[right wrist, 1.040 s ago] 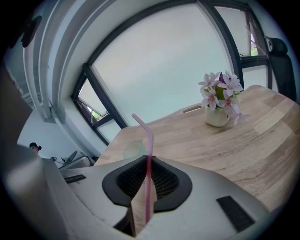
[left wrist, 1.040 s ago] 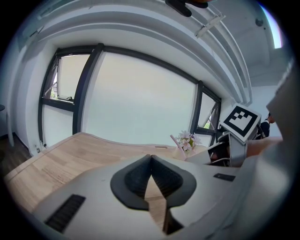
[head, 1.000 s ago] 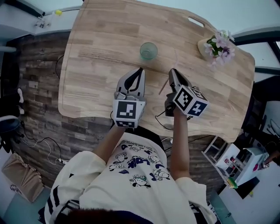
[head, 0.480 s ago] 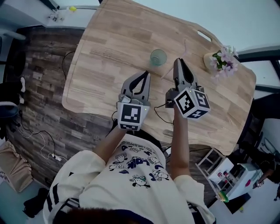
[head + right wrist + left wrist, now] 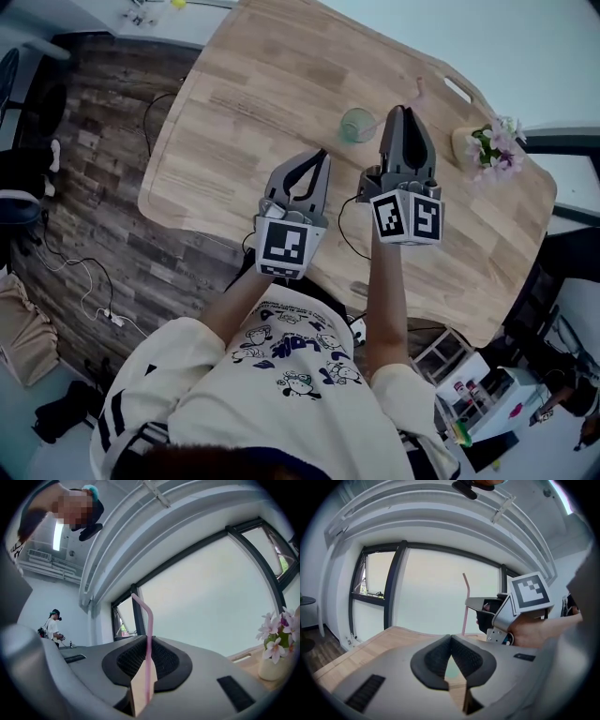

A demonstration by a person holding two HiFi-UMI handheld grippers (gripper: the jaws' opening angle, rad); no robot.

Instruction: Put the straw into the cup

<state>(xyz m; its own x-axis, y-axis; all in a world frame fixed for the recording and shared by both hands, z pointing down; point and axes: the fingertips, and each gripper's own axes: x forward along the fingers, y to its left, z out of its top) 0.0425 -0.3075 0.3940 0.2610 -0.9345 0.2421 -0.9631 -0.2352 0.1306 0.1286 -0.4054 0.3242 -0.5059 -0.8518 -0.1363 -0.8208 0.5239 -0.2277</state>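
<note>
Since the straw (image 5: 149, 653) is light and squashy, your right claw (image 5: 405, 112) pinching it below the bend seems right, near the cup (image 5: 357, 125) upper-middle; left claw (image 5: 322, 155) clenched, empty.

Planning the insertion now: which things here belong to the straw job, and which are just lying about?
Job: straw, gripped in right tongs; cup.
Lying about: flower pot; left tongs, shut and empty.
</note>
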